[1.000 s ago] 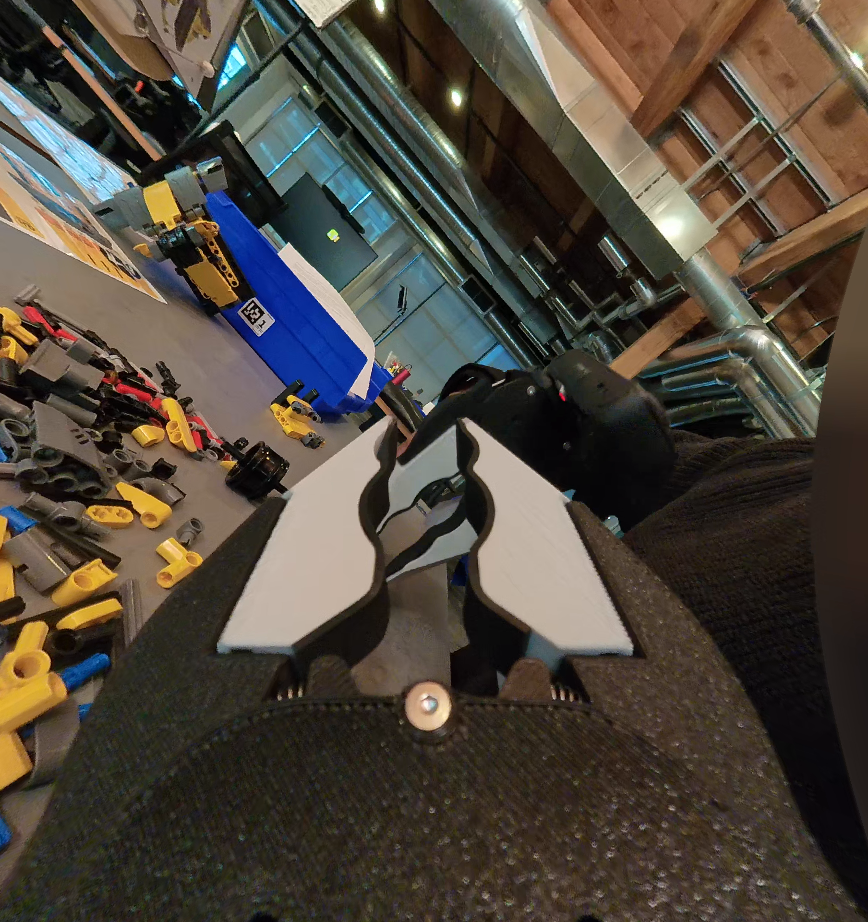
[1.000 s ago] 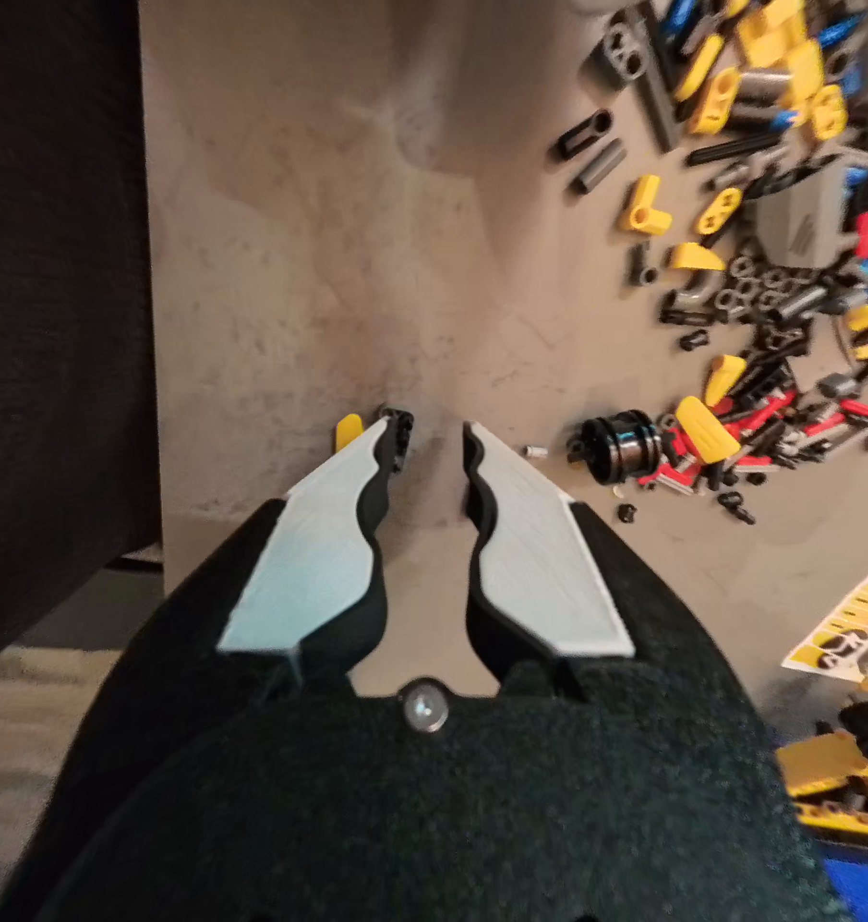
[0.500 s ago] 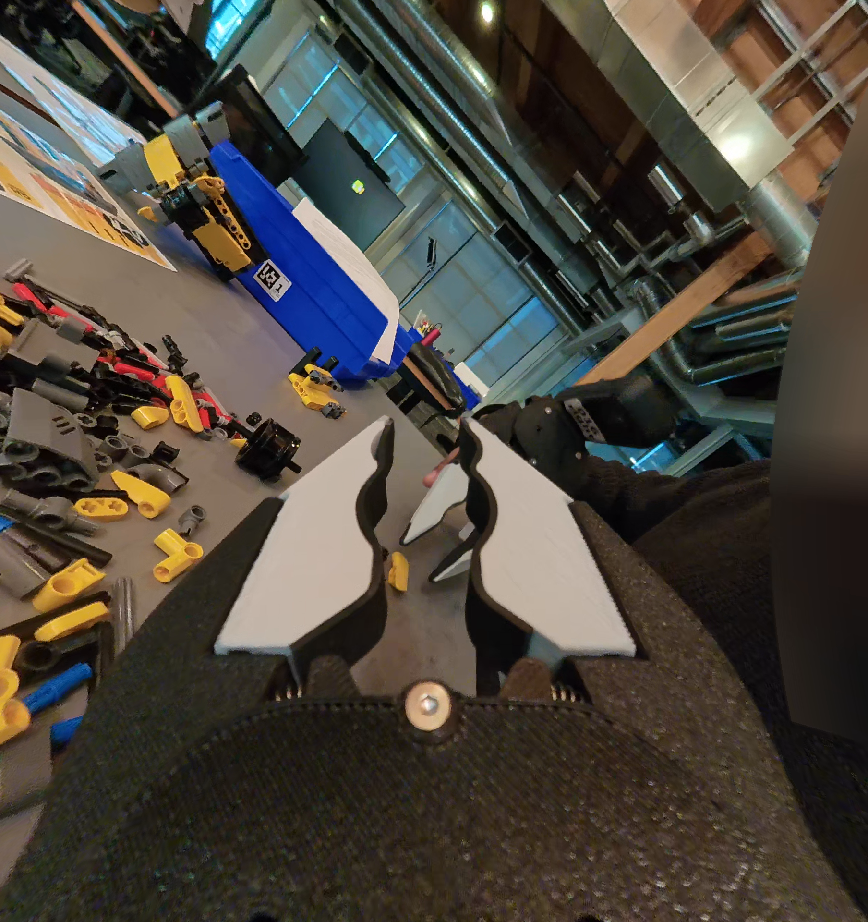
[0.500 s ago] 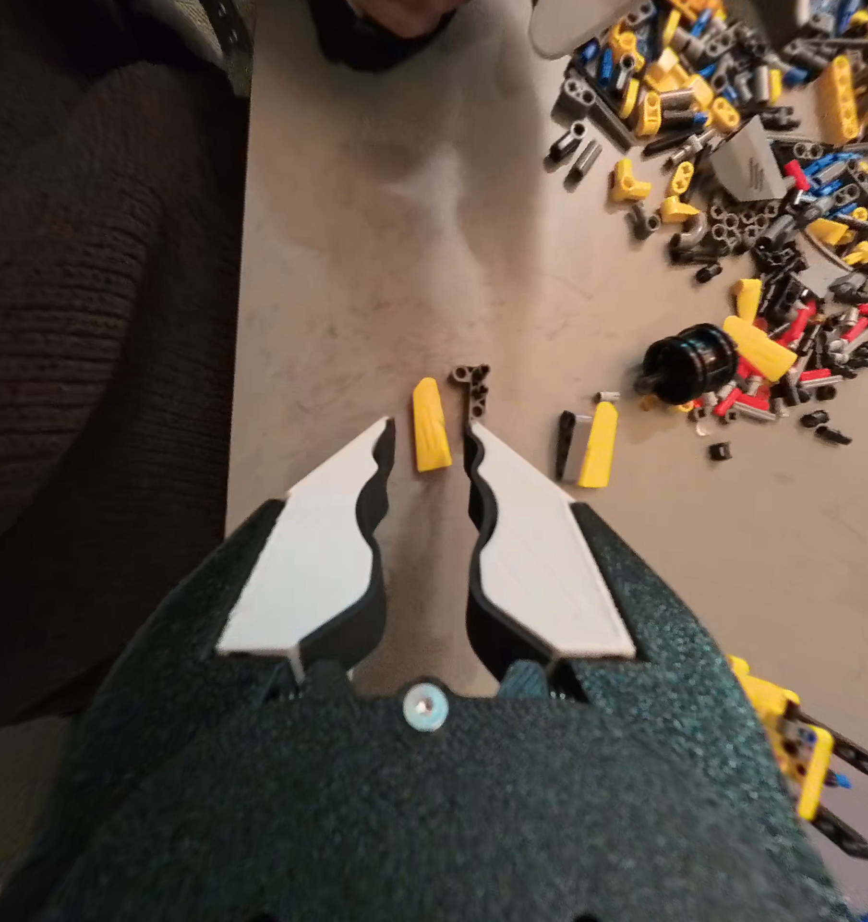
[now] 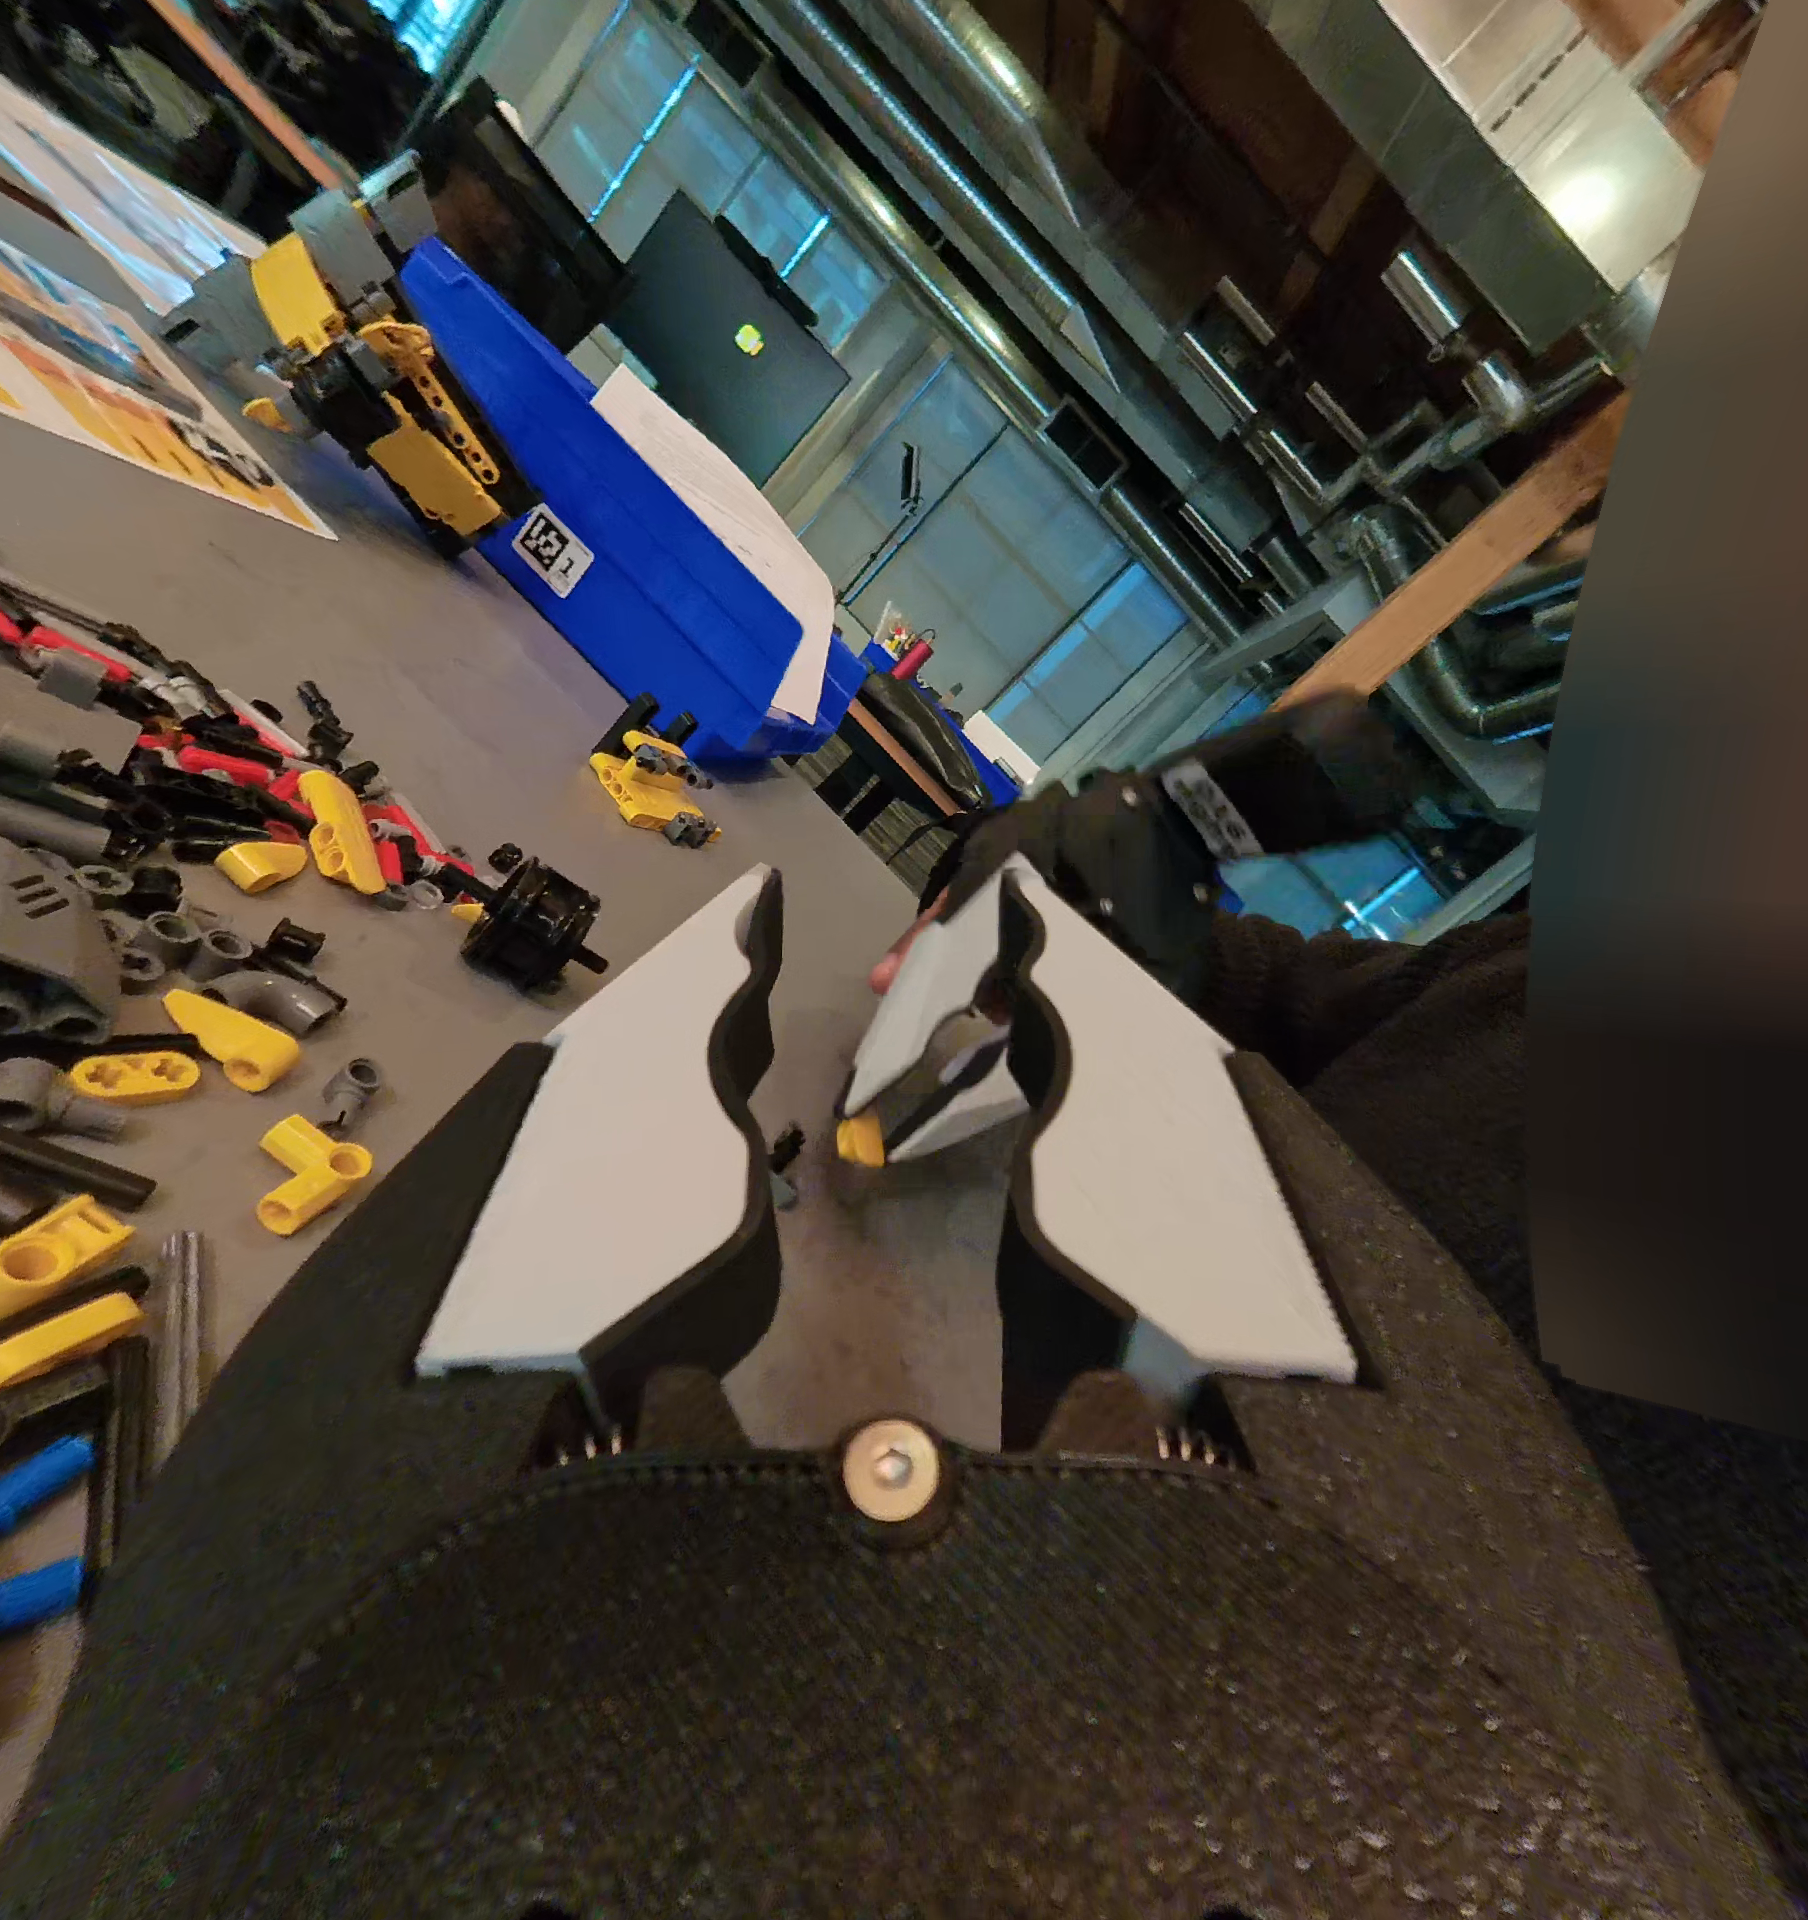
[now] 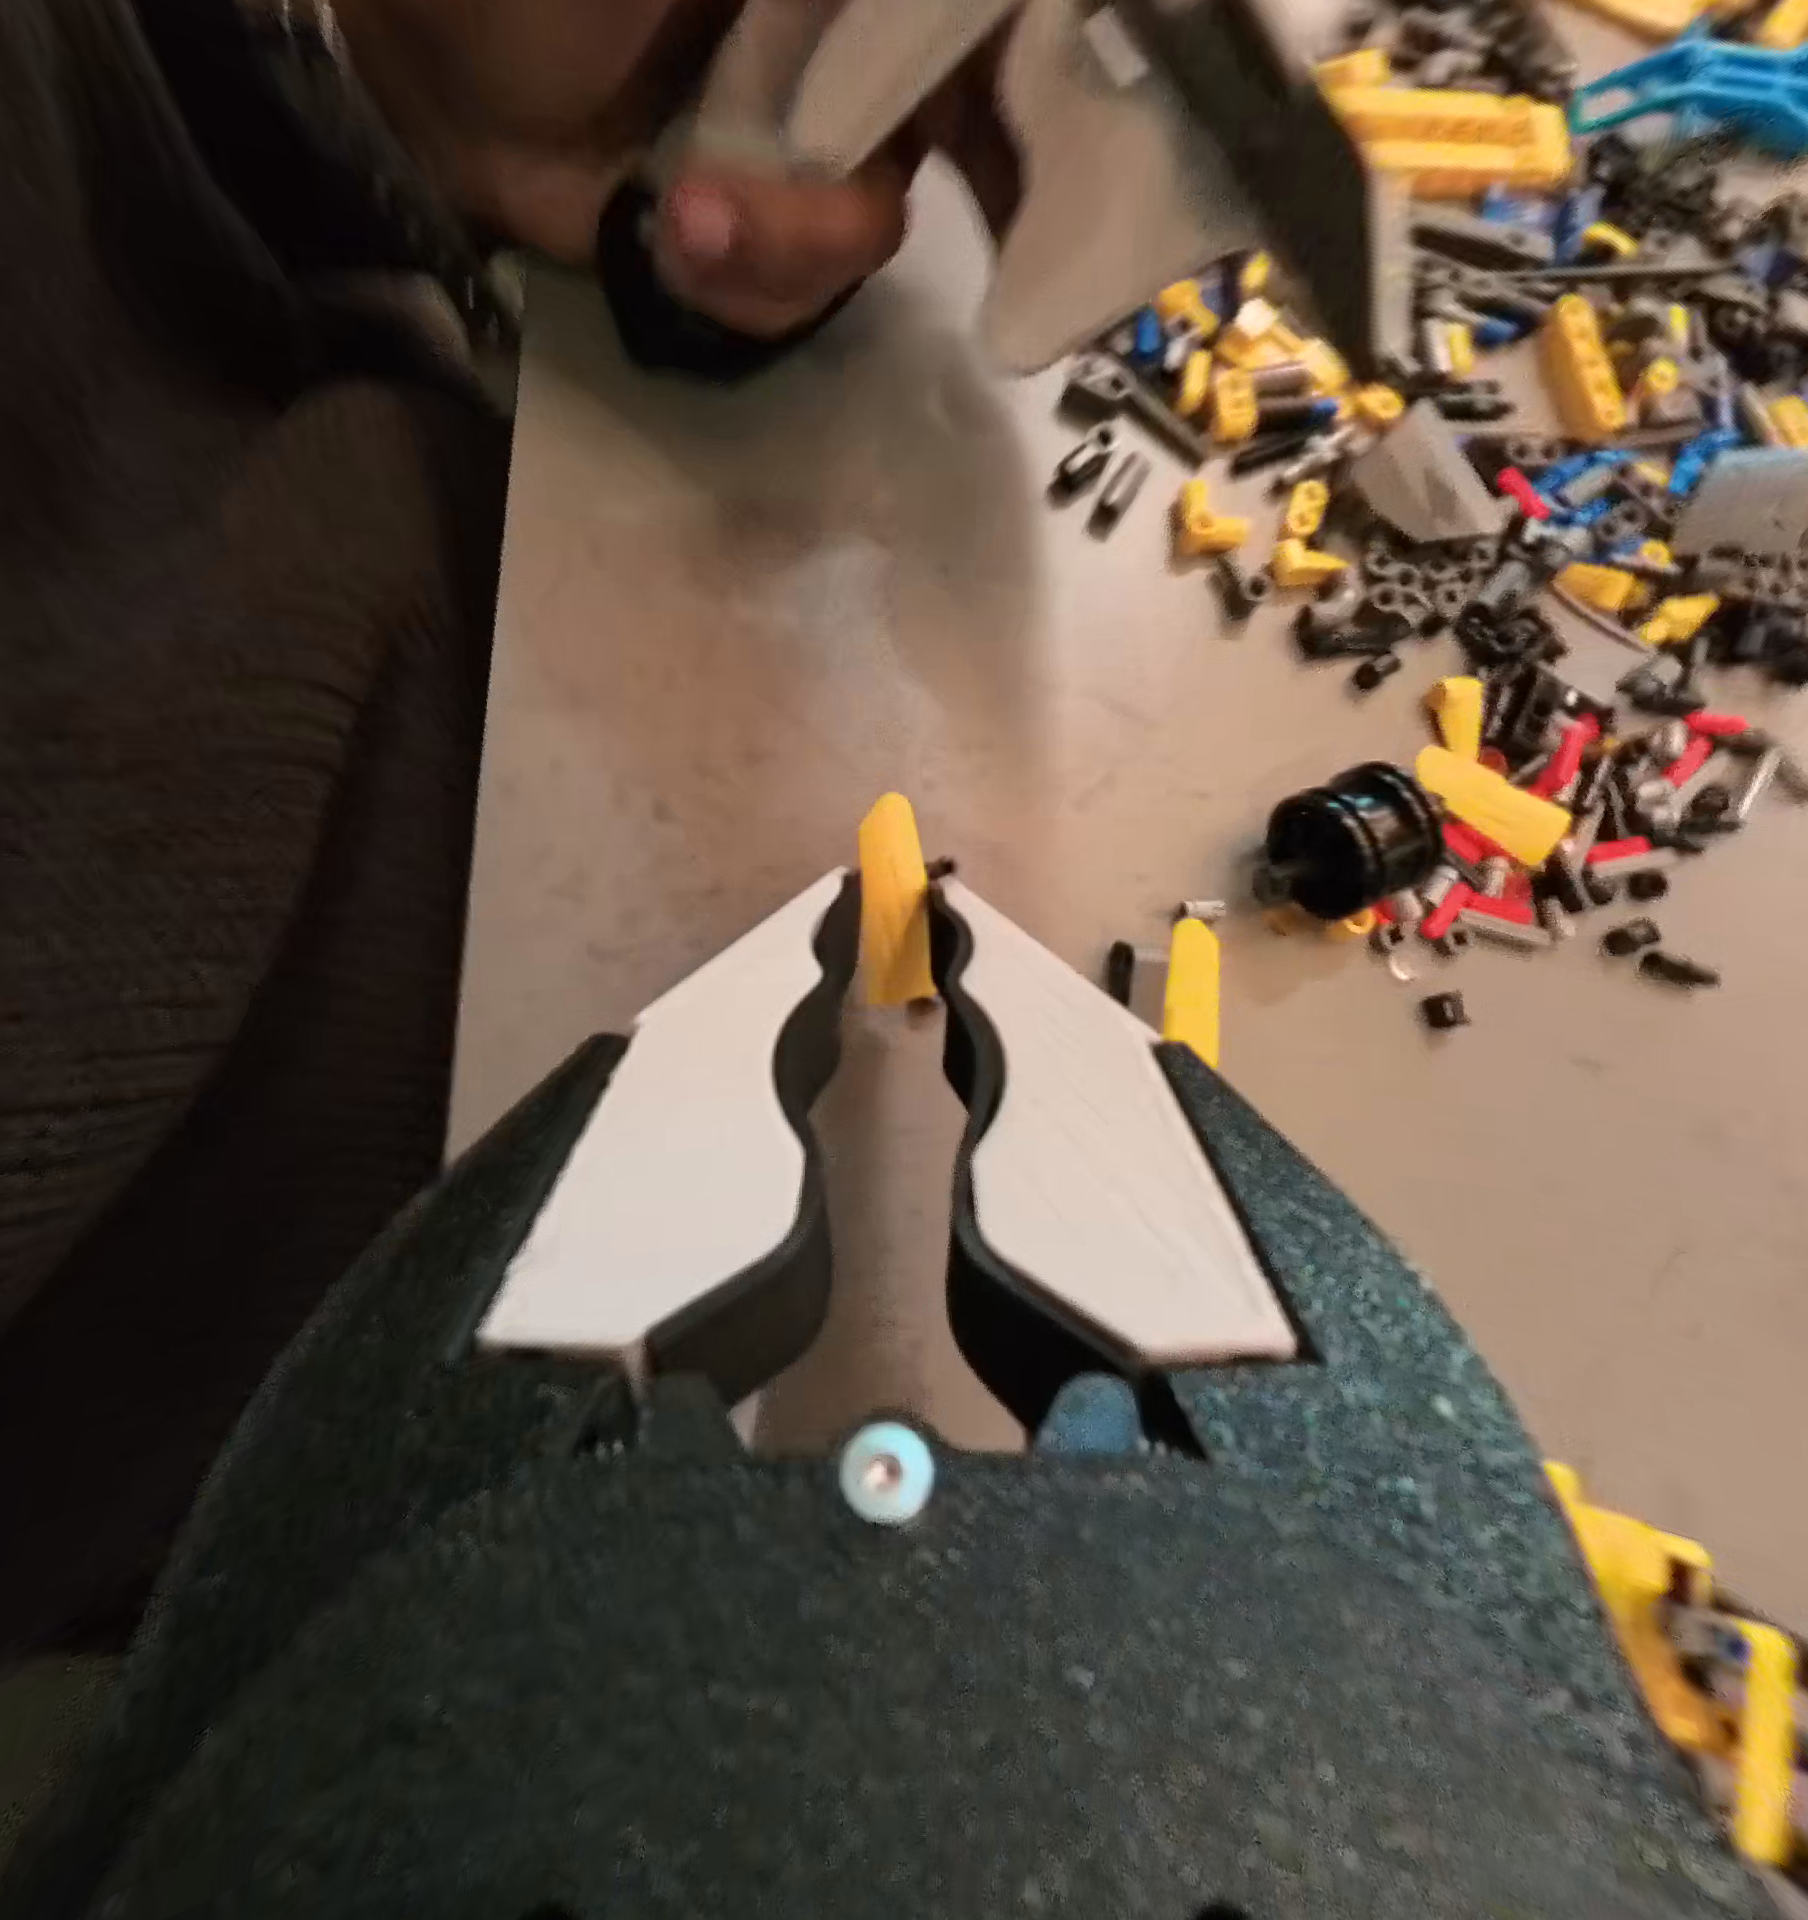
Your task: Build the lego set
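Note:
My right gripper point(image 6: 892, 883) is shut on a small yellow curved piece point(image 6: 889, 914), which lies on the grey table point(image 6: 734, 727) near its left edge. In the left wrist view the right gripper point(image 5: 874, 1138) pinches the same yellow piece point(image 5: 858, 1143) low on the table. A tiny black piece point(image 5: 788, 1143) lies just beside it. My left gripper point(image 5: 889, 894) is open and empty, held above the table and pointing towards the right gripper. It shows blurred at the top of the right wrist view point(image 6: 1139, 177), with a hand point(image 6: 765, 239) beside it.
A pile of yellow, black, red, grey and blue pieces point(image 6: 1565, 540) lies to the right, with a black wheel hub point(image 6: 1357, 842) and a yellow-and-black piece point(image 6: 1191, 977) nearer. A blue bin point(image 5: 651, 561), a part-built yellow model point(image 5: 380, 384) and printed sheets point(image 5: 100, 395) stand farther back. Spacing between my two grippers at the tips: around 10 cm. Both grippers' tips are roughly 8 cm from the black wheel hub point(image 6: 1357, 842).
My right gripper has moved up to the yellow piece and closed on it. My left gripper has tipped down towards the table and stayed open.

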Demonstrator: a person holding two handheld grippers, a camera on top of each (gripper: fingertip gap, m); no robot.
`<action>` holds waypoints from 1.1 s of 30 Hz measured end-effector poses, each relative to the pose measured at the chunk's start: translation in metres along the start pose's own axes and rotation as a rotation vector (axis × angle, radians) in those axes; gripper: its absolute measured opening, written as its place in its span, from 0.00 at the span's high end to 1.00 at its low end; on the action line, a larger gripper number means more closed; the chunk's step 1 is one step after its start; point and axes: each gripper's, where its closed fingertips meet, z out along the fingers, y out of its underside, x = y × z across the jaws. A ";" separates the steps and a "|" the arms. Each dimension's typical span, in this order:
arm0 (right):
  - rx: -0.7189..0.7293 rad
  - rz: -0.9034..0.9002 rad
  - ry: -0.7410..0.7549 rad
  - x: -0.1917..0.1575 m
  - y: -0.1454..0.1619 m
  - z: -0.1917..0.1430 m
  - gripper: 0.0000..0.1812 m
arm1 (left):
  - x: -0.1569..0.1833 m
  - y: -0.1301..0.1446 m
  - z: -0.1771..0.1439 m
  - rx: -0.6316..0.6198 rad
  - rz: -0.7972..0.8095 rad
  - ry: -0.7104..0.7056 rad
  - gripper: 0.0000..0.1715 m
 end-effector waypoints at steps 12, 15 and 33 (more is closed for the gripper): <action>0.463 0.906 -0.702 -0.005 -0.076 -0.039 0.93 | 0.056 0.029 0.008 -0.116 0.238 0.227 0.87; 0.491 0.952 -0.789 -0.011 -0.086 -0.042 0.93 | 0.058 0.027 0.004 -0.097 0.222 0.258 0.92; 0.279 0.341 -0.263 0.000 -0.074 -0.035 0.92 | 0.046 0.020 0.003 -0.090 0.128 0.233 1.00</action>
